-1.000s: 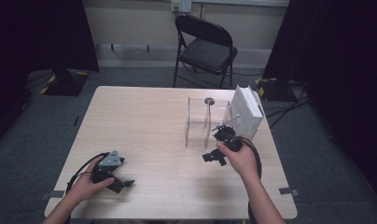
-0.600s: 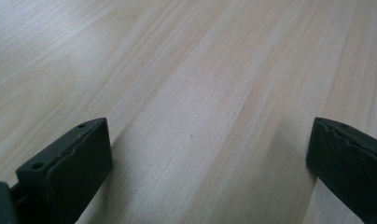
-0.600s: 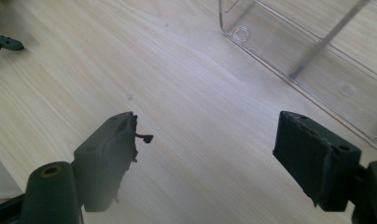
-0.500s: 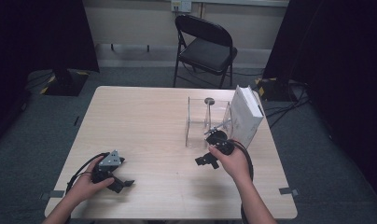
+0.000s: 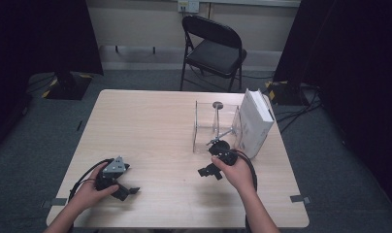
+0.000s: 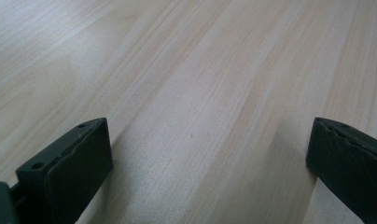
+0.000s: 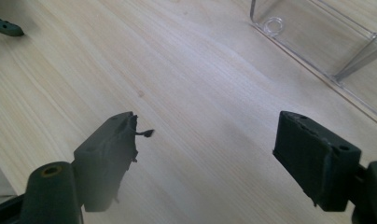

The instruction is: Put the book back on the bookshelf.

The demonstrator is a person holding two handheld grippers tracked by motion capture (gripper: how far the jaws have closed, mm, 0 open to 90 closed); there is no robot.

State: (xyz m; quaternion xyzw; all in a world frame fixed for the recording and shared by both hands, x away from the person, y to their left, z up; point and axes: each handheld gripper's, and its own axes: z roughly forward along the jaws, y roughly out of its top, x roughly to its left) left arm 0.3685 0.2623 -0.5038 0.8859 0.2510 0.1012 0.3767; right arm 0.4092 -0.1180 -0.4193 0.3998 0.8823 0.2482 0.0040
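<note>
We hold right gripper low over pale wooden table, jaws wide apart, nothing between them. Clear plastic stand sits just beyond it, near table's right side; white upright box touches stand's right. Our left gripper rests near front left edge, jaws wide, bare wood between them.

Field note: I see the clear acrylic stand upright on the table's right half, thin see-through walls, open toward me. Its near corner sits flat on the wood, bearing a small round ring. The white box stands upright, just beside the stand's right wall, near the table edge.
</note>
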